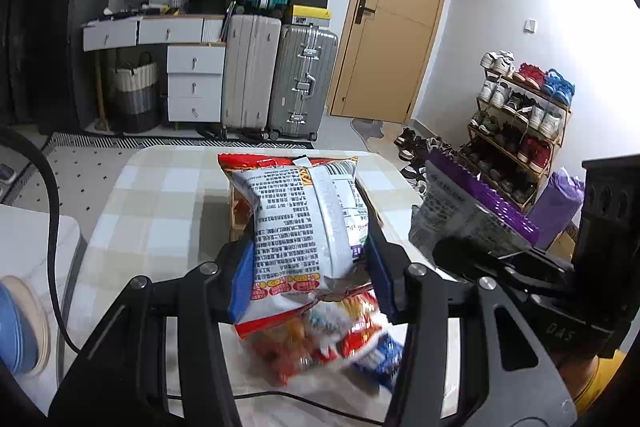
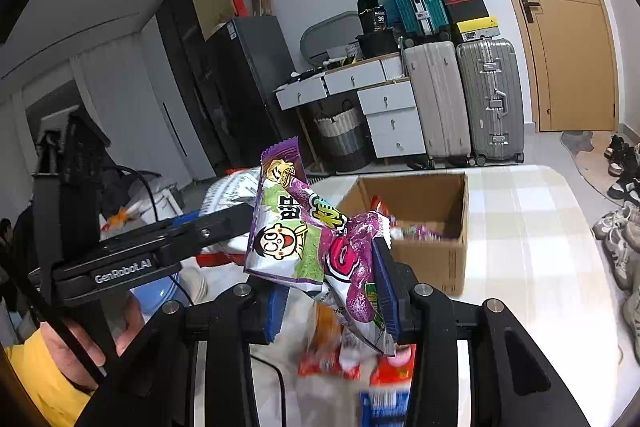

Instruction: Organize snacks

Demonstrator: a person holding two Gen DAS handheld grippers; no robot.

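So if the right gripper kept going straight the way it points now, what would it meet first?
Probably the open cardboard box on the table: the right gripper, shut on a purple snack bag, points towards it. Depth is unclear, so it might pass above the rim.

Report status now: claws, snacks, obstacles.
Left claw shut on red-and-white printed snack bag. Right claw shut on purple-and-green snack packet. Open brown cardboard box ahead, path clear.

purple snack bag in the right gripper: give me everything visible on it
The purple snack bag is a glossy, crinkled foil-plastic packet with a serrated top seal, purple and green panels, a cartoon face and yellow characters. The right gripper is shut on its lower half, blue pads pressing either side. It tilts top-left, held above the table, in front of the open cardboard box. The left-wrist view shows its printed silver back.
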